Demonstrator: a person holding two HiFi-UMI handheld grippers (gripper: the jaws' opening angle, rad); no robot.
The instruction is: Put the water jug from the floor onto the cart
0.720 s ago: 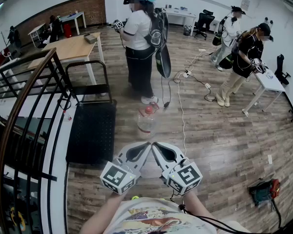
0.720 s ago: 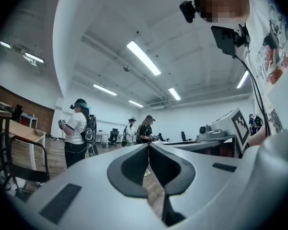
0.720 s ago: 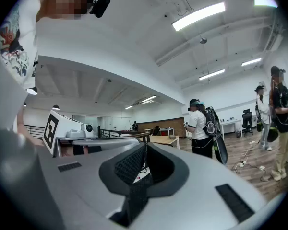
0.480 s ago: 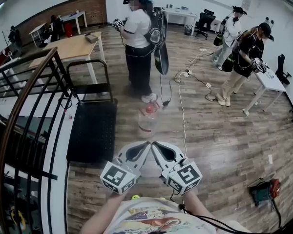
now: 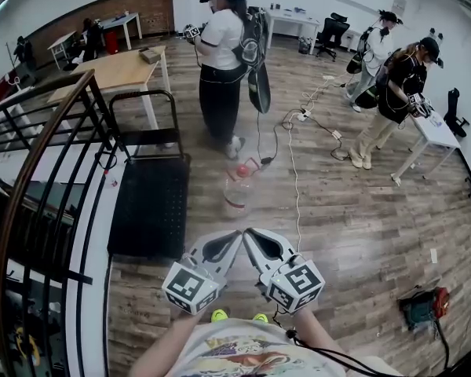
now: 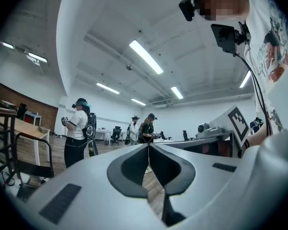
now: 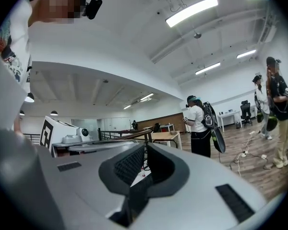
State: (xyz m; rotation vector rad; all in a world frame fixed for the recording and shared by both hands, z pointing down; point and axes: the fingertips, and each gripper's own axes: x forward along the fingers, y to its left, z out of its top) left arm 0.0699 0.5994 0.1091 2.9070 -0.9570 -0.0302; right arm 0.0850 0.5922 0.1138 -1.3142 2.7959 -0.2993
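Jug: the water jug (image 5: 236,193), clear with a red cap (image 5: 242,170), stands upright on the wood floor, just beside the right edge of the cart (image 5: 147,210) and well ahead of both tools.
Left tool (image 5: 237,236): jaws pressed together with nothing between them, held low in front of the person and pointing toward the jug.
Right tool (image 5: 250,236): likewise together and empty, its tip right beside the left one.
Stage: approach, I'd say; nothing is gripped and the cart deck is bare.
Risk 1: both tools are closed. If they reach the jug that way they will push it rather than take it, and it could topple.
Risk 2: the jug looks smooth, round and likely heavy with water, so 2 narrow tools may slip on its wall. The neck under the cap looks the surer hold.
Risk 3: a white cable (image 5: 292,171) runs along the floor just right of the jug and could catch a foot during the lift.
Risk 4: a person with a backpack (image 5: 222,69) stands close behind the jug, leaving little room to lean in.
Floor: wood planks, with a dark railing (image 5: 39,155) left of the cart.
Surfaces: a wooden surface (image 5: 110,73) beyond the cart handle (image 5: 141,94); a white surface (image 5: 436,132) at the right.
Room: open office, 2 more people (image 5: 396,93) near the white surface, a red and green device (image 5: 424,309) on the floor at right.
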